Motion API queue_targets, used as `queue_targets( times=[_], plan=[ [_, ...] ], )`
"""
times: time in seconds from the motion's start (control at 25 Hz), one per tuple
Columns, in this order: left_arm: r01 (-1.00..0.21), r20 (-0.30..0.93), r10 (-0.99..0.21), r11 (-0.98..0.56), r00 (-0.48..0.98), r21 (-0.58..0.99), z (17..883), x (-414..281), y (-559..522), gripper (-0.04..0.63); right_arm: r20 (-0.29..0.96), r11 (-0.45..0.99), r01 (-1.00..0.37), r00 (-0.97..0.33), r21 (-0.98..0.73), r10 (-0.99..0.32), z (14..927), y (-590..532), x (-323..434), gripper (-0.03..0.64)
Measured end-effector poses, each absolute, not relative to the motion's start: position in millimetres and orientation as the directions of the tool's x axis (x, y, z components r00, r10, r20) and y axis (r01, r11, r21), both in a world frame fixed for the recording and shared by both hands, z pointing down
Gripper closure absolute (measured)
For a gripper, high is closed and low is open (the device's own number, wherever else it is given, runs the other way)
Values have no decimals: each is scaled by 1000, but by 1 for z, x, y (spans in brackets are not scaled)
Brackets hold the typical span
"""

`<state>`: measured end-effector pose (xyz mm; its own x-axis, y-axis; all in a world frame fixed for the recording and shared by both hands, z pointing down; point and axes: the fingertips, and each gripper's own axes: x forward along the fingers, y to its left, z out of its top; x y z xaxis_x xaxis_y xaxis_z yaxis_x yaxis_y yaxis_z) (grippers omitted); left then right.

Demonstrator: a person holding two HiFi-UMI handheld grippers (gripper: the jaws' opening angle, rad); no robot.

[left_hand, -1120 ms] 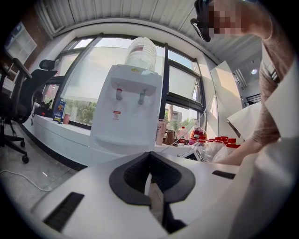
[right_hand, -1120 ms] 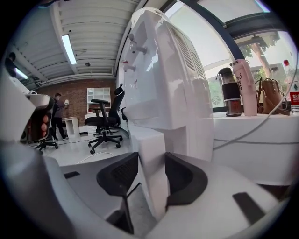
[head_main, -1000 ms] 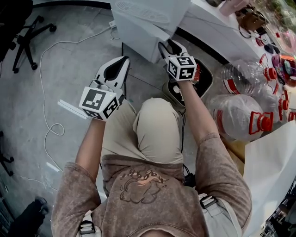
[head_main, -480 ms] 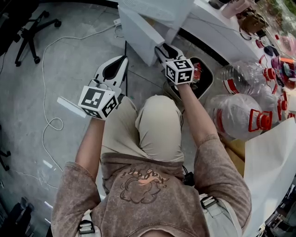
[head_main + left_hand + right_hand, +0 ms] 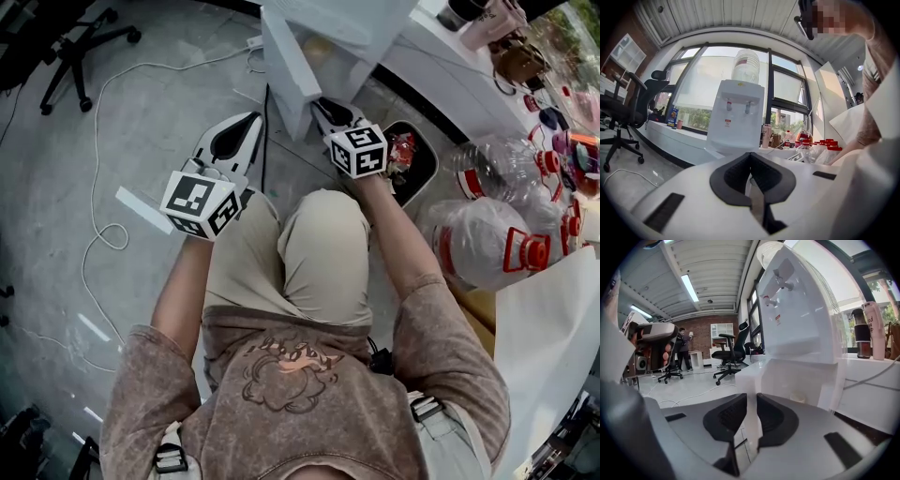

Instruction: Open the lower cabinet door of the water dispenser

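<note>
The white water dispenser [image 5: 323, 23] stands at the top of the head view, in front of the kneeling person. Its lower cabinet door [image 5: 281, 70] stands ajar, so the inside of the cabinet shows. My right gripper [image 5: 323, 105] is at the door's free edge. In the right gripper view that white edge [image 5: 752, 376] fills the gap between the closing jaws, and the pads touch it on both sides. My left gripper [image 5: 253, 120] hangs left of the dispenser over the floor, shut and holding nothing. In the left gripper view the dispenser [image 5: 738, 117] stands ahead with a bottle on top.
Large clear water bottles [image 5: 487, 239] with red caps lie at the right. A black bin [image 5: 417, 164] sits by the right forearm. A white cable [image 5: 103, 234] loops over the grey floor on the left. An office chair [image 5: 75, 42] stands far left, and a white counter [image 5: 450, 70] runs behind.
The right gripper has moved left to the door's edge and its jaws have narrowed around it. The door stands further out and the cabinet's inside now shows. The left gripper shifted slightly.
</note>
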<state>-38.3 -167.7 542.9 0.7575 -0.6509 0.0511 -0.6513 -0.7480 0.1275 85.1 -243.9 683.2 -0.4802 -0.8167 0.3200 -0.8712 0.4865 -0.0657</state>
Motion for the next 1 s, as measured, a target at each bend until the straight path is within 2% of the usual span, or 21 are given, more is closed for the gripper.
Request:
queue_targets(
  times=[0.16,0.64,1.0],
  plan=[
    [-672,54,-672,-729,739,127,543,-50,-163,578,311,533,-842,-530,-82,-789,683,-241,63,571],
    [-731,56,-731,-671,680,125,544,-87,-164,578,310,690,-717,-682,-100,-663,684,-244,-11,583],
    [-768,64,-767,-629,638,117,546,-114,-164,578,319,758,-644,-743,-103,-588,684,-253,-59,589]
  ],
)
